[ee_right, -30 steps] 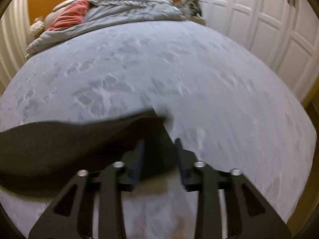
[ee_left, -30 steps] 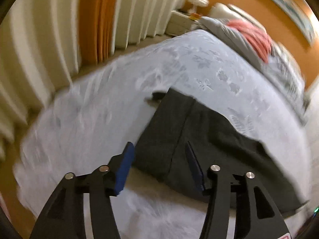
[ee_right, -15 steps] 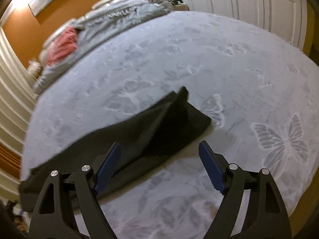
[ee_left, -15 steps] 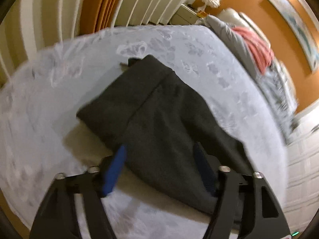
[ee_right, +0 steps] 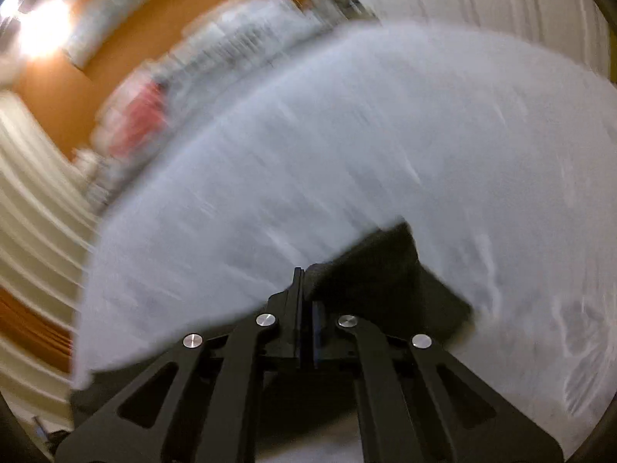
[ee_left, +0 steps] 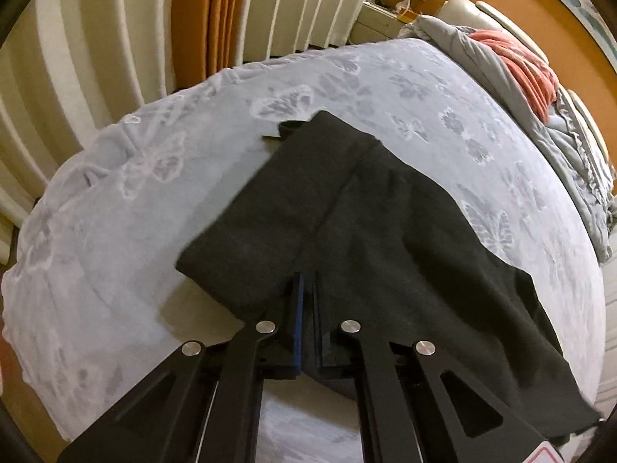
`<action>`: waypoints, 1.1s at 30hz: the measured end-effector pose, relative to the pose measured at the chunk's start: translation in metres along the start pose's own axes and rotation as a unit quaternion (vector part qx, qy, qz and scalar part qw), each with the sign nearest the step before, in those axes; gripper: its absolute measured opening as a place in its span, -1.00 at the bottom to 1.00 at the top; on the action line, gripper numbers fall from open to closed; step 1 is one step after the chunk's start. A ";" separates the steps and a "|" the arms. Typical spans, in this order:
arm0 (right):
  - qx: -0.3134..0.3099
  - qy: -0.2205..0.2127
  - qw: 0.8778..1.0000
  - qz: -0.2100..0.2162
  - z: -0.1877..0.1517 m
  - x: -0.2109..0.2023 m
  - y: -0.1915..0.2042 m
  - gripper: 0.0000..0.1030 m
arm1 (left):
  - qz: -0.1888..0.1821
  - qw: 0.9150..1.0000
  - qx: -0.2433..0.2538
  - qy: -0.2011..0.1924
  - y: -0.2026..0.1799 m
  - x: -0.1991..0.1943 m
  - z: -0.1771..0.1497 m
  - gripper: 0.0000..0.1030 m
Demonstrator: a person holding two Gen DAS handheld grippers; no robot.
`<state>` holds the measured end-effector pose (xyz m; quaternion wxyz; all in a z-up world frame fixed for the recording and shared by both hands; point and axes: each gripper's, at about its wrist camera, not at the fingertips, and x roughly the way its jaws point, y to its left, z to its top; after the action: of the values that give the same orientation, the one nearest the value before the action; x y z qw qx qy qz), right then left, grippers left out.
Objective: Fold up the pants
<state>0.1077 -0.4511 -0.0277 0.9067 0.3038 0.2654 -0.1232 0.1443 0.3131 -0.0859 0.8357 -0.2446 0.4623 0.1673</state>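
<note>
Left wrist: one pair of black pants (ee_left: 378, 239), two clamped grippers.

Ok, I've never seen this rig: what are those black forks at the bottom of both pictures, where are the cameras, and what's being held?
There is no robot arm here. A person holds a two-finger gripper in each hand, and a fisheye camera on each looks forward along its fingers, so the black forks are the grippers themselves. One picture comes from the left gripper, the other, blurred, from the right gripper. Dark pants lie on a bed with a pale butterfly-patterned cover. Both grippers are shut: the left on the pants' near edge, the right on another part of the pants.
</note>
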 end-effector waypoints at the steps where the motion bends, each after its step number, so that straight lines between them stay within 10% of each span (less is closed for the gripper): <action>1: -0.019 -0.014 1.000 -0.007 0.001 -0.008 0.003 -0.96 | -0.002 1.000 -0.004 0.004 0.003 0.001 0.001 -0.96; 7: 0.001 0.156 0.979 -0.133 -0.046 0.073 -0.063 -0.94 | 0.004 1.000 0.003 0.015 0.002 0.006 0.001 -0.95; 10: -0.027 0.133 0.980 -0.145 -0.044 0.064 -0.048 -0.67 | -0.012 1.000 -0.006 0.023 0.004 0.006 0.000 -0.74; 12: -0.020 0.109 0.984 -0.137 -0.040 0.056 -0.043 0.11 | -0.026 0.999 -0.012 0.028 0.004 0.006 0.000 -0.62; 16: -0.005 0.120 0.980 -0.158 -0.042 0.063 -0.052 0.12 | -0.034 0.999 -0.015 0.027 0.004 0.006 0.000 -0.62; 18: -0.010 0.117 0.976 -0.182 -0.043 0.061 -0.047 0.12 | -0.039 0.999 -0.023 0.024 0.006 0.004 0.001 -1.00; 24: -0.084 0.049 0.958 -0.268 -0.046 0.020 -0.010 0.16 | -0.017 0.997 -0.010 -0.076 0.016 -0.043 0.015 -1.00; 28: -0.135 -0.001 0.958 -0.254 -0.054 -0.013 0.028 0.49 | -0.019 0.999 -0.041 -0.013 0.038 -0.025 0.017 -0.99; 31: -0.161 -0.007 0.964 -0.210 -0.066 -0.027 0.061 0.62 | -0.073 0.994 -0.083 0.026 0.051 -0.022 0.008 0.06; 33: -0.175 -0.001 0.970 -0.172 -0.077 -0.030 0.084 0.67 | -0.085 0.990 -0.112 0.028 0.059 -0.022 0.003 0.27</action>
<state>0.0840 -0.3359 -0.0228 0.9112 0.0905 0.3302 -0.2289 0.1048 0.3624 -0.0810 0.8008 -0.3794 0.4420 0.1395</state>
